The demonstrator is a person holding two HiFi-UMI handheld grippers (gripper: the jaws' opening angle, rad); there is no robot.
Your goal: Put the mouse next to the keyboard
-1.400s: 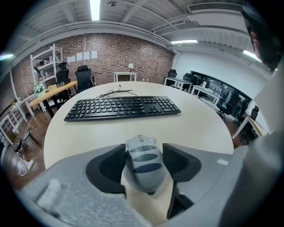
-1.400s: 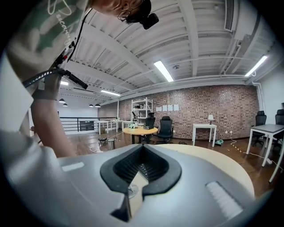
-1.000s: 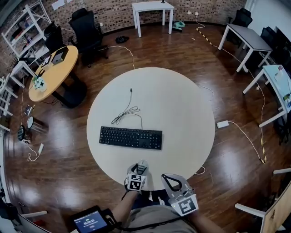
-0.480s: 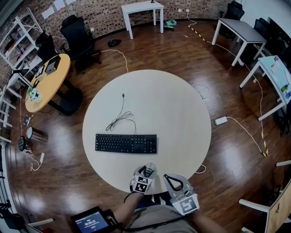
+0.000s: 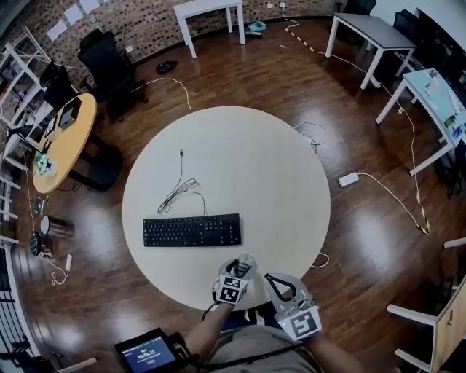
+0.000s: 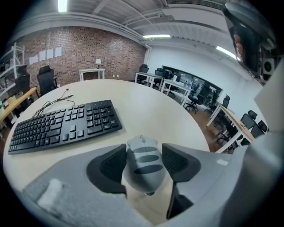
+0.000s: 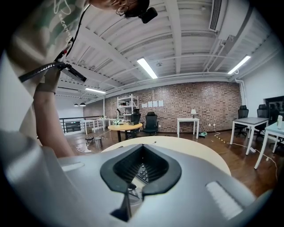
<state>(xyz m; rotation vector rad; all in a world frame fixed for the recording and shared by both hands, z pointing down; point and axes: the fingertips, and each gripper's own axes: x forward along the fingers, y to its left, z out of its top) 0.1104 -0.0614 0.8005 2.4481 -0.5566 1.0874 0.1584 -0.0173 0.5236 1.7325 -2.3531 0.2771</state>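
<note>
The left gripper (image 5: 245, 262) has been carried rightward, past the right end of the keyboard (image 5: 191, 230), its fingers clamped on the mouse (image 6: 143, 163) above the bench (image 5: 277, 175) at lower centre. The right gripper (image 5: 279, 283) is held with fingers closed on nothing. The mouse should be lowered flat before release

Open office: desks (image 5: 207, 9), swivel chairs (image 5: 100, 52)

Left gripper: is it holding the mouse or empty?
Holding it: the jaws of the left gripper press both sides of the grey mouse.
</note>
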